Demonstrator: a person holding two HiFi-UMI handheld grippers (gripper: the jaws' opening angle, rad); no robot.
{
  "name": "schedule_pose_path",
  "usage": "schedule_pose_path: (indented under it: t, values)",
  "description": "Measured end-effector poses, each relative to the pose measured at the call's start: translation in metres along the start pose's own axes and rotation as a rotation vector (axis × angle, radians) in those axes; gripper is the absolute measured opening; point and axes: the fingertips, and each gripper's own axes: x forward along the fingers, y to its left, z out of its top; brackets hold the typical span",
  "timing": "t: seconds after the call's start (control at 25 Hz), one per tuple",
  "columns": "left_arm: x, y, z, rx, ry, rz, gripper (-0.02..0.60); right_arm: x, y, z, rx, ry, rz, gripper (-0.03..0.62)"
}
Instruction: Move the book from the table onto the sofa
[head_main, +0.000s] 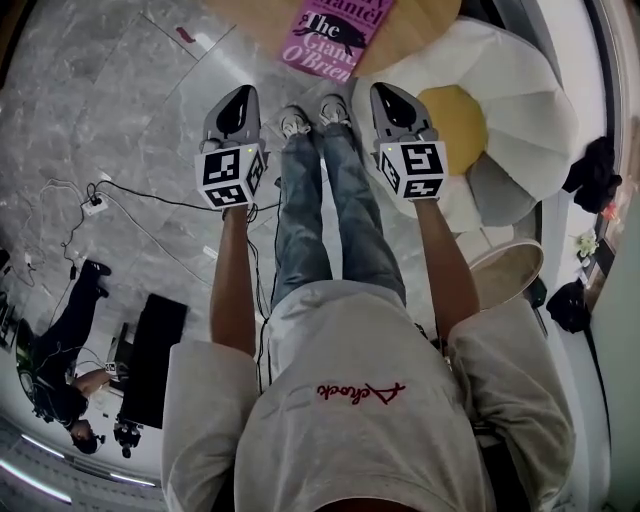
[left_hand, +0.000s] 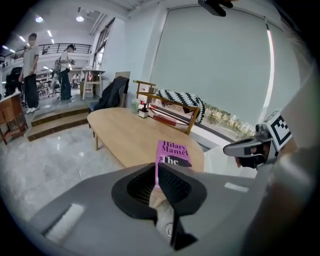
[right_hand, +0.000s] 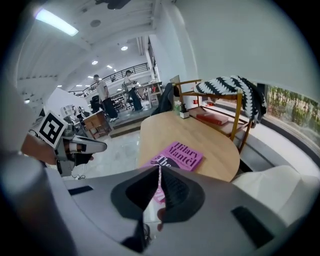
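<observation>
Grey sweatshirt fills the bottom of the head view, and two bare forearms reach up the frame from it, side by side. Left tongs and right tongs flank the person's sneakers and point forward and down. Both pairs are pressed together with nothing between them, which fits an approach where nothing has been picked up yet.

The pink book, a Hilary Mantel paperback, lies flat and cover-up on the wooden table at the top centre of the frame, well apart from both tongs. It sits near the table's rounded end, probably the easiest spot to reach from where the person stands. Just right of that end stands the white petal-shaped sofa with its yellow centre, so the carry should be short. Either tongs would have to open before taking the book's edge.
</observation>
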Motion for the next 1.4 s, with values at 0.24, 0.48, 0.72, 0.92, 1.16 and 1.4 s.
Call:
schedule_pose_path:
  t: [0.24,0.48,0.72,0.92,1.16,1.4]
  values:
    - [0.030,-0.005,-0.027,-0.056,0.072,-0.068,0.133,0.020,-0.003,-0.021,0.069,0.028,0.058,0.120]
    - [0.061,-0.008,-0.044,-0.071,0.126,-0.123,0.246,0.050,-0.011,-0.040,0.136,0.072,0.082,0.220]
    - [0.096,-0.002,-0.054,-0.076,0.165,-0.142,0.281,0.084,-0.024,-0.064,0.188,0.136,0.076,0.235]
    - [0.128,-0.004,-0.052,-0.113,0.182,-0.157,0.282,0.112,-0.040,-0.071,0.254,0.156,0.045,0.235]
    - [0.161,-0.011,-0.053,-0.115,0.217,-0.192,0.281,0.134,-0.052,-0.069,0.309,0.154,0.024,0.235]
    - [0.181,-0.014,-0.051,-0.113,0.231,-0.215,0.281,0.149,-0.056,-0.069,0.316,0.161,0.025,0.235]
